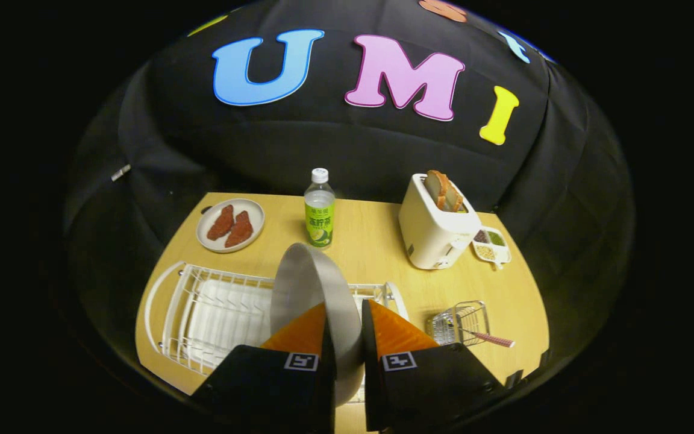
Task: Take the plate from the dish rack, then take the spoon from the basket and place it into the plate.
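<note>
Fingers of the gripper (345, 328) are clamped on the rim of a grey round plate (314, 289), one finger on each face, so the plate stands on edge between them and rises ahead of the tips. It hangs above the white wire dish rack (202, 313), whose slots below look empty; whether the plate's lower edge has fully cleared the wires is hidden behind the fingers.

By my reading, the first step, taking the plate out of the rack, is in hand and near its end. Next the plate needs bare wooden tabletop (383, 253) to lie on, and the open patch between the rack and the small wire mesh basket (458, 322) looks the likeliest place. The plate would have to be tilted flat before the fingers let go, or it may roll or clatter.

A spoon with a red patterned handle (491, 339) sits in that basket, its handle sticking out over the basket's edge toward the table's edge; that free handle seems the easiest part to pinch. Putting the plate close to the basket would keep the spoon's trip short.

Farther back stand a white toaster with bread slices (434, 226), a clear bottle with a green label (319, 211), and a small round plate holding two reddish pieces of food (231, 225), all well away from the work
</note>
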`<state>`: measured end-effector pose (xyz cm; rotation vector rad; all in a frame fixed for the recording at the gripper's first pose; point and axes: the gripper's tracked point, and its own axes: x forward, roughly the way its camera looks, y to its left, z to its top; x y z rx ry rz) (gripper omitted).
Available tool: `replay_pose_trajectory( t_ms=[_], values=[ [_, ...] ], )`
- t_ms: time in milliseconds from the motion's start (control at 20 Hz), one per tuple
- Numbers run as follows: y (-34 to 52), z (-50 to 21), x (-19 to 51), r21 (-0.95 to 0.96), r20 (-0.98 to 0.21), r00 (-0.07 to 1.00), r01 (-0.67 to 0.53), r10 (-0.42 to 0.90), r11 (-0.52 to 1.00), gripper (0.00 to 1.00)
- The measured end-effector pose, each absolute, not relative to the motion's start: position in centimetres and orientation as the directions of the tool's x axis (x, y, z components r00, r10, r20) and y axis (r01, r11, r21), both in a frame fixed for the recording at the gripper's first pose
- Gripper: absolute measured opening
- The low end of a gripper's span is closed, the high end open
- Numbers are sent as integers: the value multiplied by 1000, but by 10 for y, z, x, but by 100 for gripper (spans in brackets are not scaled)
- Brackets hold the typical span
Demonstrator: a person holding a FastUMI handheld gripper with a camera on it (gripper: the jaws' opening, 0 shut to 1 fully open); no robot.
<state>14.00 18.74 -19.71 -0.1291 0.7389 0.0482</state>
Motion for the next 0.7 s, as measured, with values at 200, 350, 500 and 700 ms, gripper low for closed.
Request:
replay_pose_trajectory(
  t_ms=[200,350,500,700],
  values=[
    [155,-194,130,-12,-692,720,-87,54,996,23],
    [127,-172,104,127,-687,710,-89,152,988,21],
    [85,-150,65,217,-681,705,-66,199,974,22],
    [31,-139,-1,382,-678,683,9,273,924,21]
  ],
)
